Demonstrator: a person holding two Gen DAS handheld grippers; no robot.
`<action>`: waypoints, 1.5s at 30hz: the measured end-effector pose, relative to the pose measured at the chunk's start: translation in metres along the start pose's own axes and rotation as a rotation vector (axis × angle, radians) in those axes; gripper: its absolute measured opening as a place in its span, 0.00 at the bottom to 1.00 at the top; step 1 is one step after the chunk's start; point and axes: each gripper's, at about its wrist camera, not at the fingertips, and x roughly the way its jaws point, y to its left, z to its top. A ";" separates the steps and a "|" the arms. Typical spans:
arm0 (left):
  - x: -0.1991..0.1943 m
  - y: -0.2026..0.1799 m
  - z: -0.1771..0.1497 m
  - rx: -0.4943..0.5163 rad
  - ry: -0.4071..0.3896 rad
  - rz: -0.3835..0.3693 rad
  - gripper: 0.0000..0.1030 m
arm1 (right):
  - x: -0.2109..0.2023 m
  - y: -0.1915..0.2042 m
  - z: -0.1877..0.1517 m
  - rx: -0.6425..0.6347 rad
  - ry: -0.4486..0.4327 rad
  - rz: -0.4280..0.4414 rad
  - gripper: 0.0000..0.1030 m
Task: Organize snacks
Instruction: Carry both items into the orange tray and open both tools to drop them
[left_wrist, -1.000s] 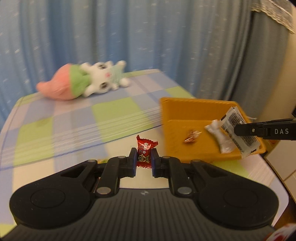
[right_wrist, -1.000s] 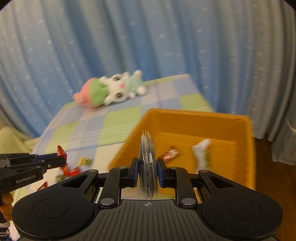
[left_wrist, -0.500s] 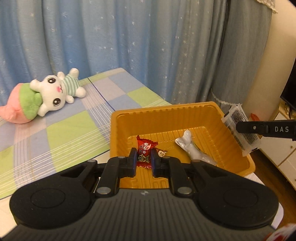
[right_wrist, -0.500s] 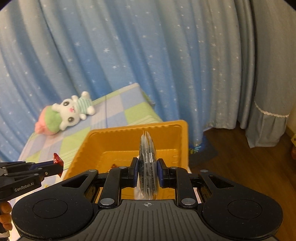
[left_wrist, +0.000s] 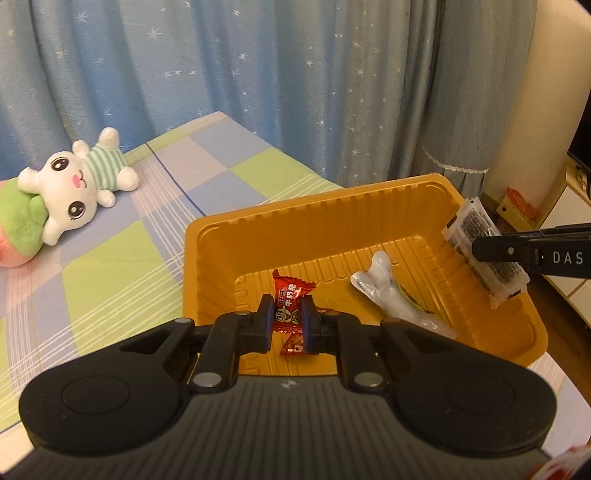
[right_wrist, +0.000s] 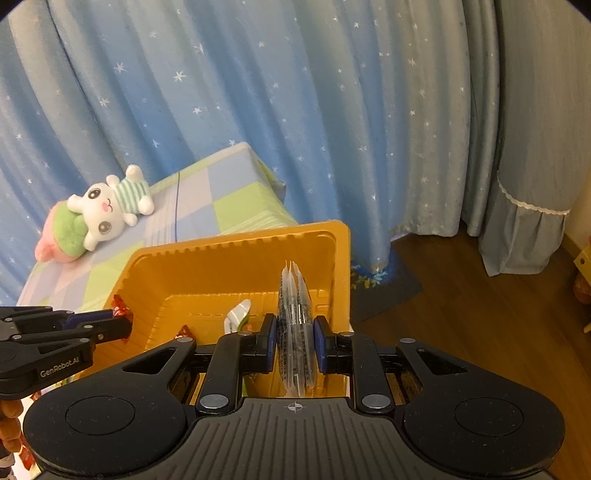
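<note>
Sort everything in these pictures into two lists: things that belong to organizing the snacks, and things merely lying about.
Part of the job:
- orange plastic tray
- red wrapped candy in left gripper
- clear dark-filled packet in right gripper
- white snack pouch in tray

Lying about:
- white plush rabbit
- blue star curtain

Checked bedspread (left_wrist: 110, 258) with orange tray (left_wrist: 332, 206) and plush bunny (left_wrist: 74, 192) well apart.

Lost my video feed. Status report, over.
Left gripper shut on red candy, right gripper shut on clear packet. Both over orange tray. Nothing blocking the drop.
</note>
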 end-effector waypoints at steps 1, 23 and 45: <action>0.002 -0.001 0.001 0.004 0.002 0.000 0.13 | 0.002 0.000 0.000 0.001 0.002 -0.003 0.21; -0.004 0.004 0.009 -0.044 -0.008 0.003 0.29 | 0.023 0.008 0.010 -0.007 0.022 0.014 0.21; -0.044 0.013 -0.001 -0.143 -0.038 0.011 0.57 | 0.007 0.029 0.003 -0.017 0.012 0.031 0.65</action>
